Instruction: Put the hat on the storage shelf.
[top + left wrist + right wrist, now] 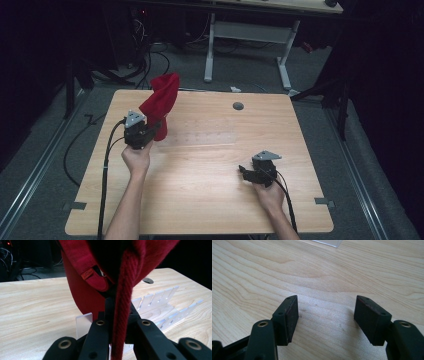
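**Left tongs pinching red cap, right idle**

Left tongs (117, 340) are pressing together on a fold of the red cap (161, 102), holding it up over the far-left of the table (200, 200). Right tongs (327, 317) are sitting spread and empty, low over the near right. Cap is looking light, soft and floppy; I'd be gripping the stiffer brim edge. A clear slotted rack (160, 307) is lying beyond.

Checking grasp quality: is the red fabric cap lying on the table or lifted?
Lifted. The red fabric cap hangs clamped in the left gripper, above the wooden table.
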`<state>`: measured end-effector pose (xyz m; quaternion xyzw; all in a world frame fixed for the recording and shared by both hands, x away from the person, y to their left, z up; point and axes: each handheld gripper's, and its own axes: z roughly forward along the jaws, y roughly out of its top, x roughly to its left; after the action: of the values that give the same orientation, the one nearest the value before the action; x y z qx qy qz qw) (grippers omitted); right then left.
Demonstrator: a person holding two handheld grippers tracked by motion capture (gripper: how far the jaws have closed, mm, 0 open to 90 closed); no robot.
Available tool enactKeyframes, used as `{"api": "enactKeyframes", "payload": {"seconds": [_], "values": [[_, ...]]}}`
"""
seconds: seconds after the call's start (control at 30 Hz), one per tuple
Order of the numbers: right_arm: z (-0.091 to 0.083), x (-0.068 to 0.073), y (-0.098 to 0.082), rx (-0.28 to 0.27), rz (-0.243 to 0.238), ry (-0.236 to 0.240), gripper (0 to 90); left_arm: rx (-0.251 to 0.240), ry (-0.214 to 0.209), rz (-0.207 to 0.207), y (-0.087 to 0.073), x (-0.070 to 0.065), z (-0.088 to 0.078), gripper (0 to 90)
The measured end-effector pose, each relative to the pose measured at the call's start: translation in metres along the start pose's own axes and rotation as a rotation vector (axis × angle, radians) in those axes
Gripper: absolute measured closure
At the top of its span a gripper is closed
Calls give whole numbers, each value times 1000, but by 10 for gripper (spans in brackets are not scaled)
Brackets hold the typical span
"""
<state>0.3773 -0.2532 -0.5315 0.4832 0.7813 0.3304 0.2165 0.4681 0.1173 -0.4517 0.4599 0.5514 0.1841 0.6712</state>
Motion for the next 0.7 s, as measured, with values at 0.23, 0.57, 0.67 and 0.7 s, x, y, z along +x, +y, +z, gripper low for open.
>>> {"api": "enactKeyframes", "payload": {"seconds": [0.23, 0.57, 0.67, 0.7], "values": [[0, 0, 0, 1, 2, 0, 364, 15, 10, -3, -6, 4, -2, 851], [0, 0, 0, 0, -1, 0, 364, 43, 10, -3, -11, 6, -8, 847], [0, 0, 0, 0, -1, 0, 363, 48, 11, -11, -12, 6, -9, 846], [0, 0, 0, 0, -1, 0, 363, 48, 11, -11, -12, 6, -9, 845]]}}
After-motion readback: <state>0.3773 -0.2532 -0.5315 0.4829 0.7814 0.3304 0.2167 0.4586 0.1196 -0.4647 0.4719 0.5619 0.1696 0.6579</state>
